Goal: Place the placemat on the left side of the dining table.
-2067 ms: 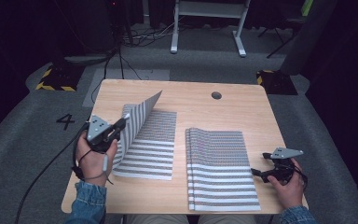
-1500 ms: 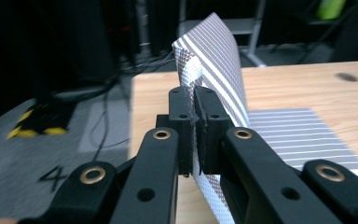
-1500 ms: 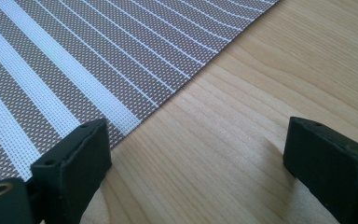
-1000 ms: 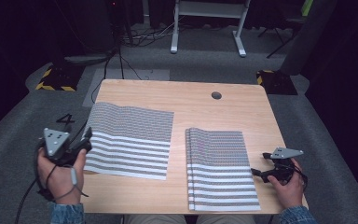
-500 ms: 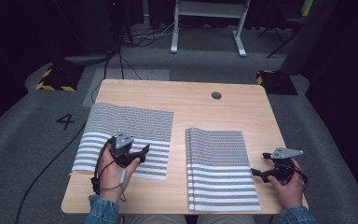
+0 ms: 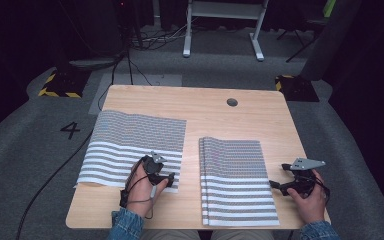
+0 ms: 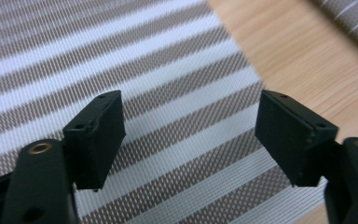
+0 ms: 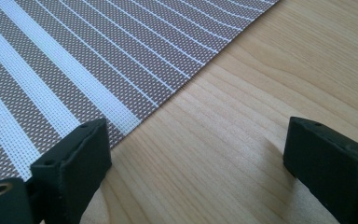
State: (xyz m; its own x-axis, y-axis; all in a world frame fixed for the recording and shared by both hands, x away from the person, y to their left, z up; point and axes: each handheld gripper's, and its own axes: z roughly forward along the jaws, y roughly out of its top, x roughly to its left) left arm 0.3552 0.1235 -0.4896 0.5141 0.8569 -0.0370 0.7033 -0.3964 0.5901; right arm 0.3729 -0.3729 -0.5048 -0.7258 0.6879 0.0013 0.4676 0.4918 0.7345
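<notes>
Left gripper (image 6: 161, 176) released, jaws wide over left mat (image 6: 130, 145); right gripper (image 6: 279, 185) released beside right mat (image 6: 235, 180).

Left gripper (image 6: 161, 176): black body, a small grey plate on top, a thin dark cable looping from it past the wrist. Right gripper (image 6: 282, 176): black, topped by a grey three-cornered plate. Both forearms wear blue denim sleeves (image 6: 126, 226). Jaws (seen close in the gripper views) are matte black rectangular blocks with small screw holes, each carried on a black arm bearing a brass-coloured rivet (image 7: 40, 148).
</notes>
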